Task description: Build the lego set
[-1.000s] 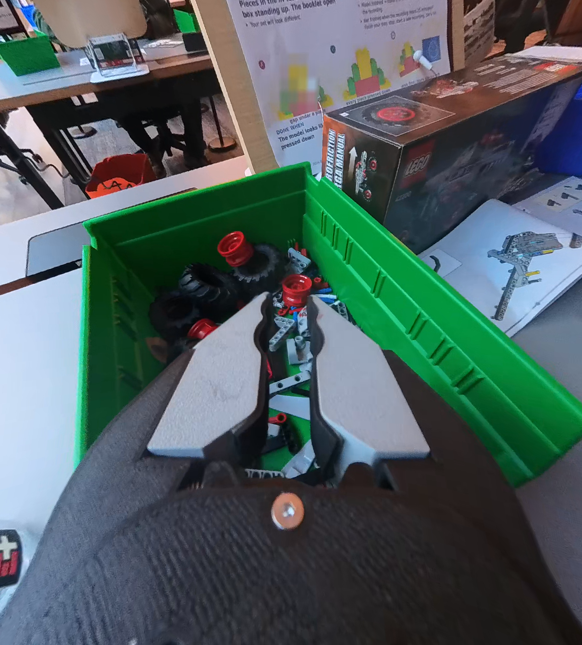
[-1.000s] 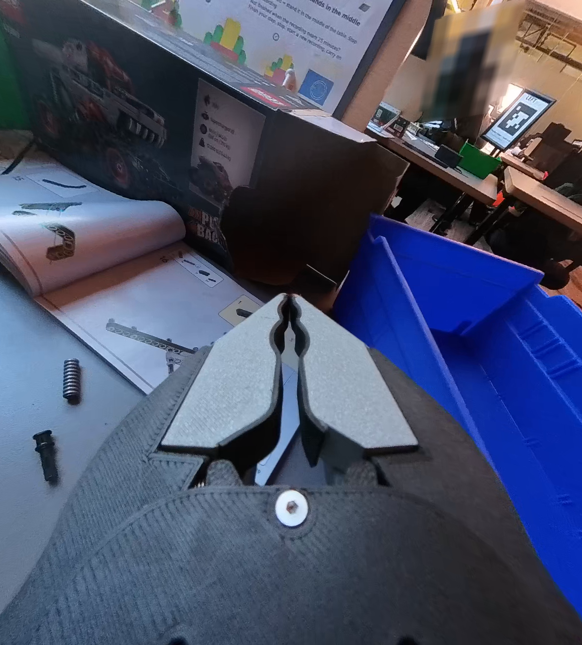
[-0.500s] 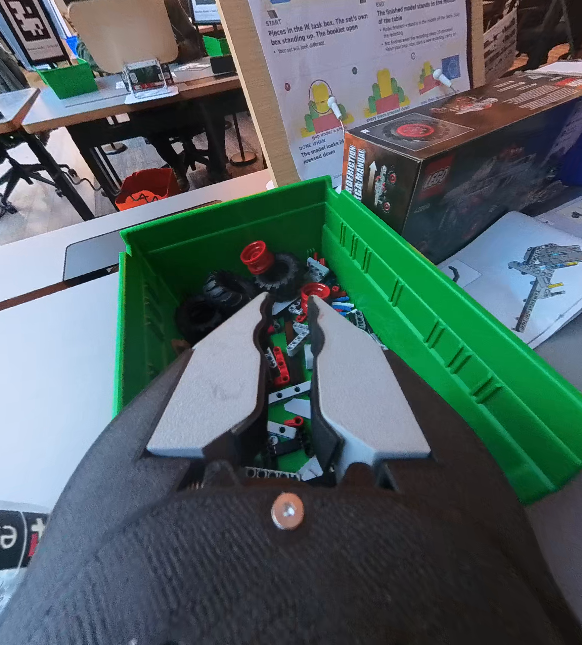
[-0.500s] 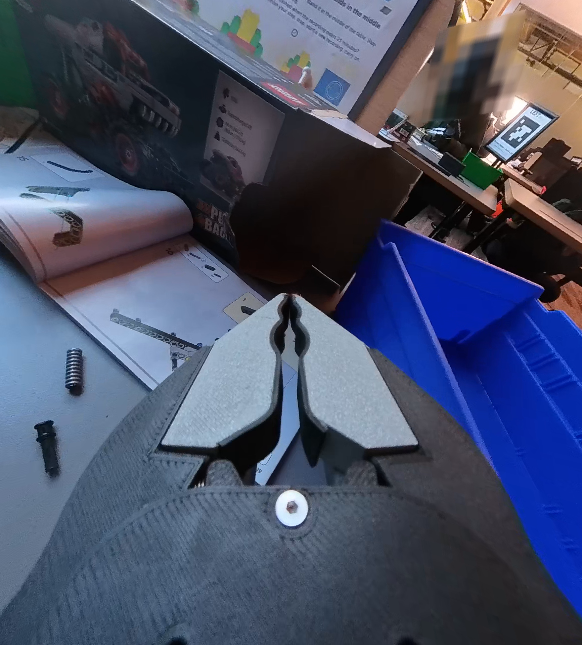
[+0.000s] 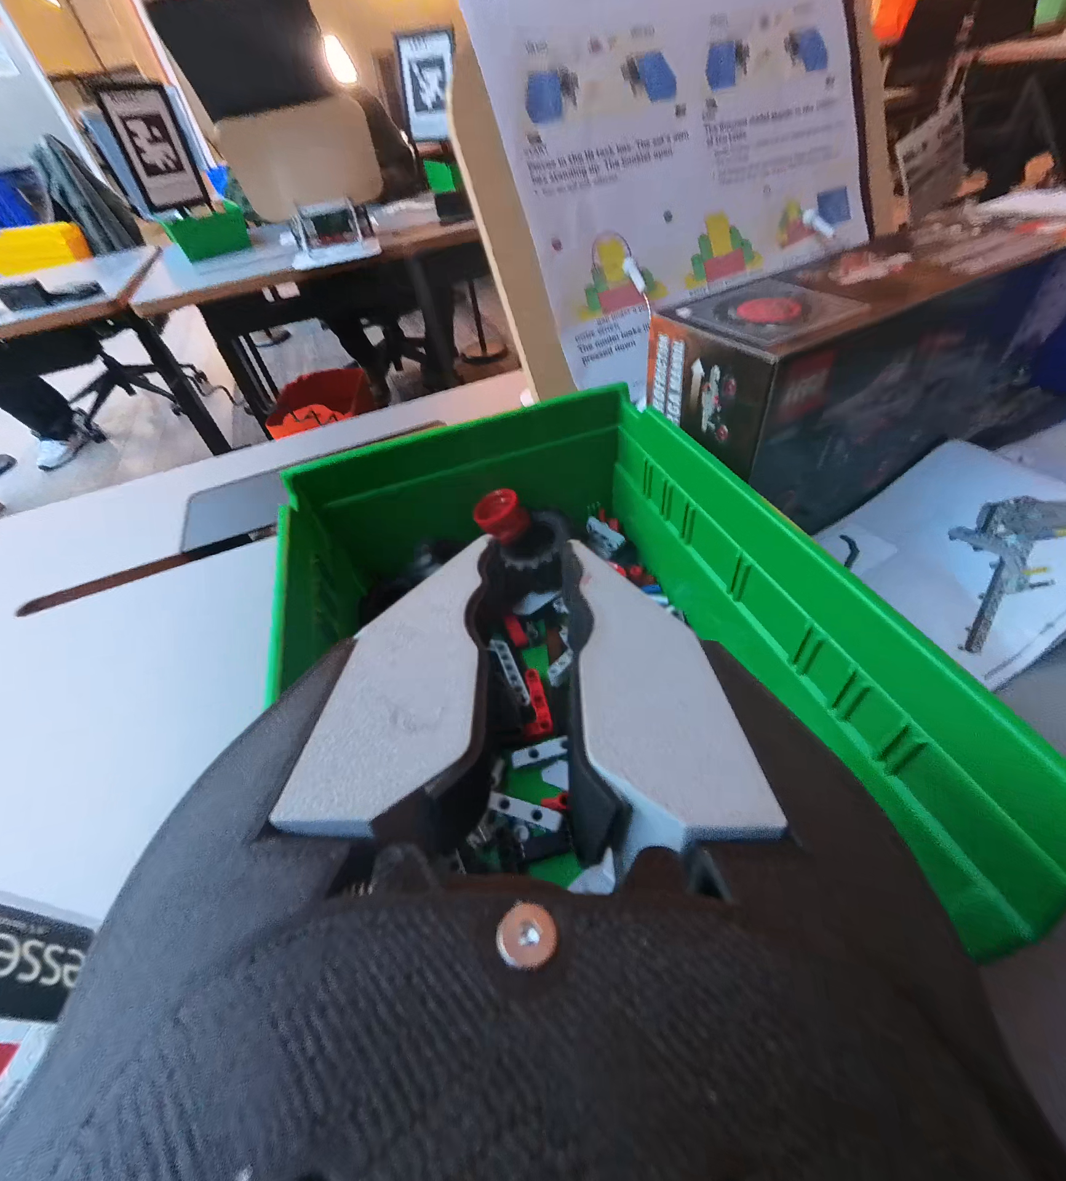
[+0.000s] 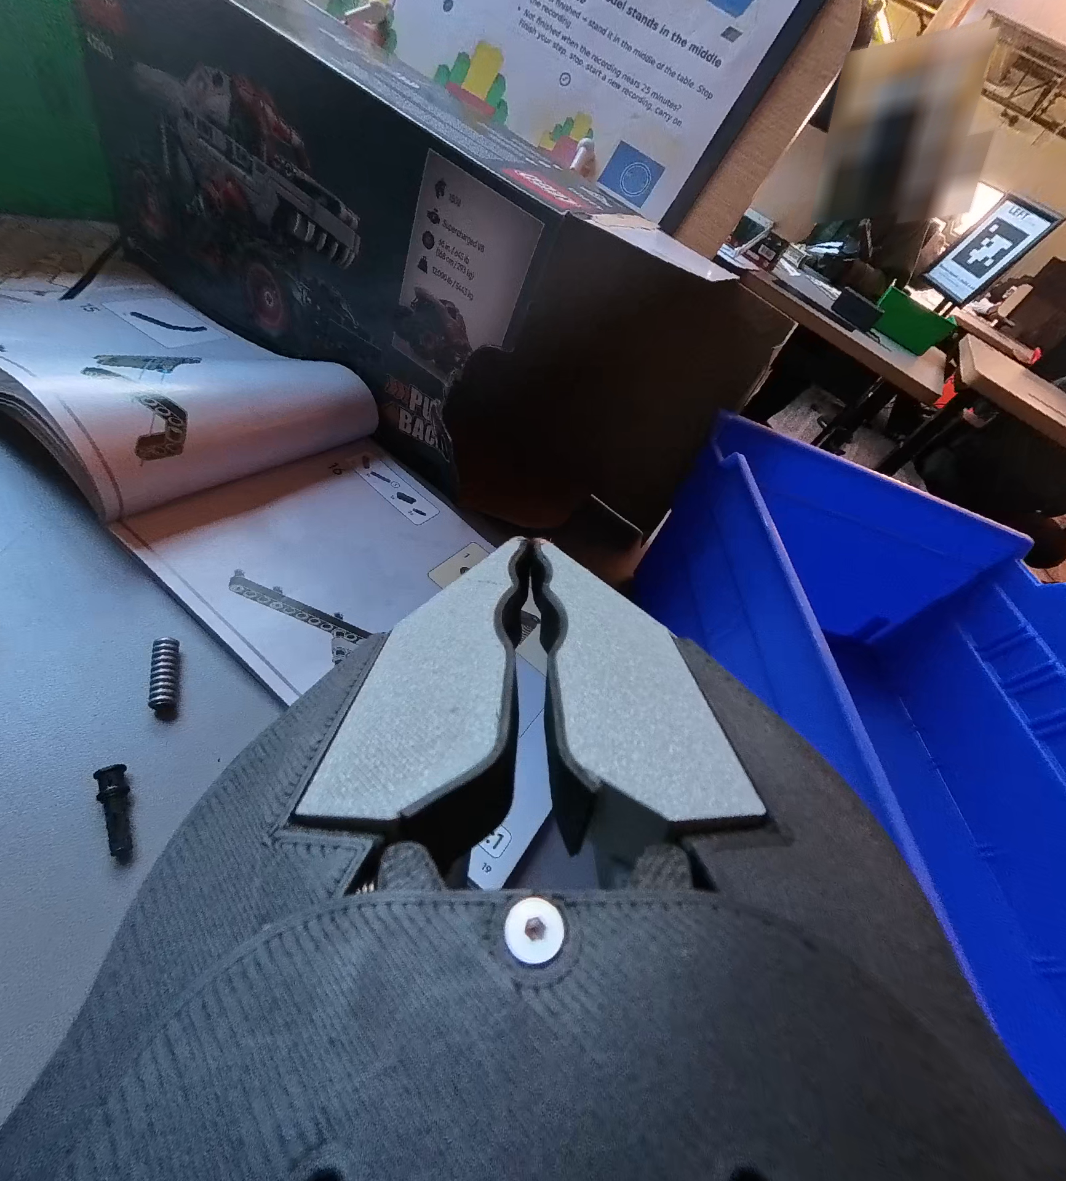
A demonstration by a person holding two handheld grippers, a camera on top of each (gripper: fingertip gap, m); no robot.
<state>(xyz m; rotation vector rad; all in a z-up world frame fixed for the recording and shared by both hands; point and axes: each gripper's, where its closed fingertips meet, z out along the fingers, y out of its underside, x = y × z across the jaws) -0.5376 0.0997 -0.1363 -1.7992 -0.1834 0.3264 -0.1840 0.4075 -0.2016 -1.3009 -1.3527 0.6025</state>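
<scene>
My left gripper (image 5: 527, 551) is open and empty, held over the near end of a green bin (image 5: 837, 671). The bin holds several loose Lego pieces (image 5: 527, 690), a red wheel hub (image 5: 497, 511) and a black tyre (image 5: 533, 562) at the far end. My right gripper (image 6: 530, 543) is shut and empty above the open instruction booklet (image 6: 249, 409). A small black spring (image 6: 164, 671) and a black pin (image 6: 113, 808) lie on the grey table to its left. The booklet also shows in the left wrist view (image 5: 965, 562).
The dark Lego box (image 6: 325, 223) stands behind the booklet and also shows in the left wrist view (image 5: 869, 383). A blue bin (image 6: 901, 639) stands at the right. A poster board (image 5: 677, 160) stands behind the box. A printed packet (image 5: 0, 958) lies at the near left. Tip to tip, the grippers are about 50 cm apart. The left gripper is farther from the black pin (image 6: 113, 808), some 45 cm, than the right, some 15 cm.
My left gripper has drawn back and risen from the green bin, still open, so the bin looks smaller and more of the room shows. My right gripper has barely shifted and stays shut.
</scene>
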